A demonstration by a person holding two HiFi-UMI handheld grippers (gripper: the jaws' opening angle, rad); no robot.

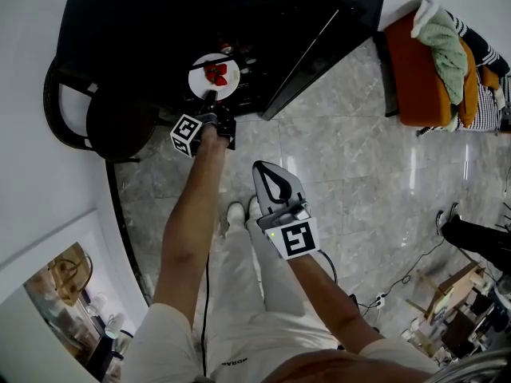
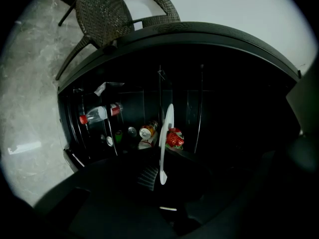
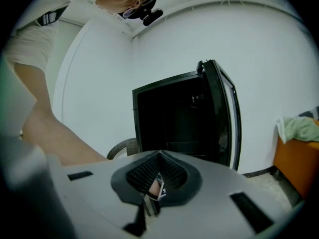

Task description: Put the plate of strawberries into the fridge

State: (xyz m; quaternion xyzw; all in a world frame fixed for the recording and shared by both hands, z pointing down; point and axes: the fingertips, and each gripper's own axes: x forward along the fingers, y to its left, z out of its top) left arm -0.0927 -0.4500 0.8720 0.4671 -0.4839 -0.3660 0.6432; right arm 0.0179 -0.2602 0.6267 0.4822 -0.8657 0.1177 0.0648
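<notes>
Plate of strawberries [image 1: 214,76]: pinched at its near rim by left gripper [image 1: 211,97], jaws set narrow with the pads pressing on the white edge. Hangs at the mouth of the fridge [image 1: 271,30], over the dark interior; not resting on any shelf that can be made out. Carries a few red strawberries [image 1: 216,73], grouped near the middle of the plate. Shows edge-on in left gripper view, as a thin white sliver standing up from between the black jaws, with the berries on its right side as pictured. Beyond it, inside the fridge: clear bottle [image 2: 99,114] with red cap lying on its side, plus two or three cans [image 2: 146,131]; possibly a lower shelf, too dark to tell which compartment. Fridge door [image 3: 223,114] swung open, black with a pale edge. Right gripper [image 1: 263,167]: held back over the grey marble floor [image 1: 351,158], well apart from the fridge, just above the person's white shoes [image 1: 235,211]. Jaw tips together, only a teardrop hollow between the ribbed pads, nothing gripped. Wicker chair [image 1: 80,110] beside the fridge, on its left in head view. Orange seat [image 1: 423,70] with green cloth [image 1: 443,42] against the far wall on the right.
</notes>
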